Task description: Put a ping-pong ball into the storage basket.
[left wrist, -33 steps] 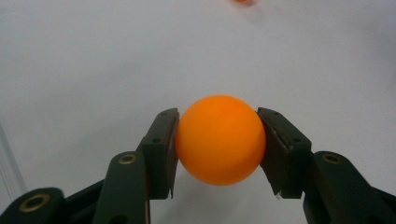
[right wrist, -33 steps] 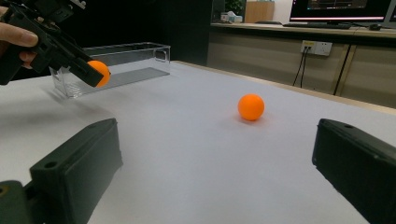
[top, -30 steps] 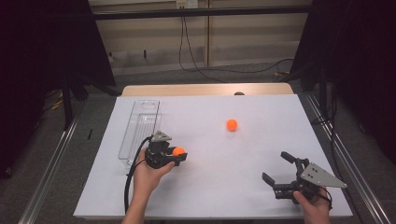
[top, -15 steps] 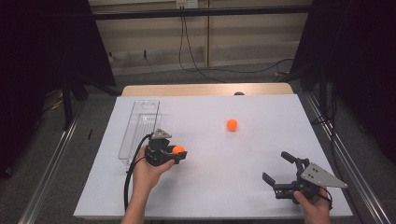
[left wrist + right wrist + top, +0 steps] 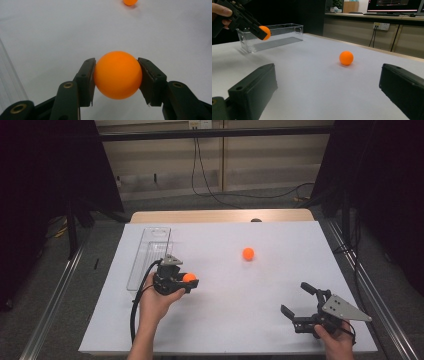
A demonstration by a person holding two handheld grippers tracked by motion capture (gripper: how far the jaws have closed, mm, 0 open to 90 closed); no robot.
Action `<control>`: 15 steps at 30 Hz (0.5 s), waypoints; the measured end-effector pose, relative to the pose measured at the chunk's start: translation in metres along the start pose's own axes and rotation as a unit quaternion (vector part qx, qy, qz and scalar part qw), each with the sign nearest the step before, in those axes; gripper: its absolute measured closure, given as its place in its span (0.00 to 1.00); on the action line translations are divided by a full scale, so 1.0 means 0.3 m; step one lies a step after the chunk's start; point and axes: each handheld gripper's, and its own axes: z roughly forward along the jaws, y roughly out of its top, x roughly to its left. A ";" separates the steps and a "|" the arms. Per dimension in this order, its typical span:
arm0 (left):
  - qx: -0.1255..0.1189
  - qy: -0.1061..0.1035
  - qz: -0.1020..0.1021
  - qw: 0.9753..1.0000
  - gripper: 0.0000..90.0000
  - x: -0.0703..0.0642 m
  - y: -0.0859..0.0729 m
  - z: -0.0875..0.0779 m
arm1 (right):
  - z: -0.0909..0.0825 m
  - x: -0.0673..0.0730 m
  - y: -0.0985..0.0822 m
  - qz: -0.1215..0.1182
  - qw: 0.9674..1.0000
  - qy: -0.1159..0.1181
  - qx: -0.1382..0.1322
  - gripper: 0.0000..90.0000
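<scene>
The left gripper sits over the left-centre of the white bench, just beside the right wall of a clear plastic bin. Its fingers pinch an orange ball, one pad on each side of the ball at its widest part. In the right gripper view the same held ball appears clear of the bench surface, in front of the bin.

A second orange ball rests on the bench, well apart from both grippers and toward the far centre. It also appears at the top edge of the left gripper view and between the two fingers of the right gripper view, farther off.

The right gripper is held at the near right corner of the bench. Its fingers are spread wide, with nothing between them. A person's hand grips the left gripper from below; a black cable trails from it toward the near edge.
</scene>
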 end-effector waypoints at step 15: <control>-0.006 0.005 -0.003 1.000 0.56 0.018 0.018 -0.015 | -0.001 0.001 0.000 0.000 1.000 0.001 0.000 0.01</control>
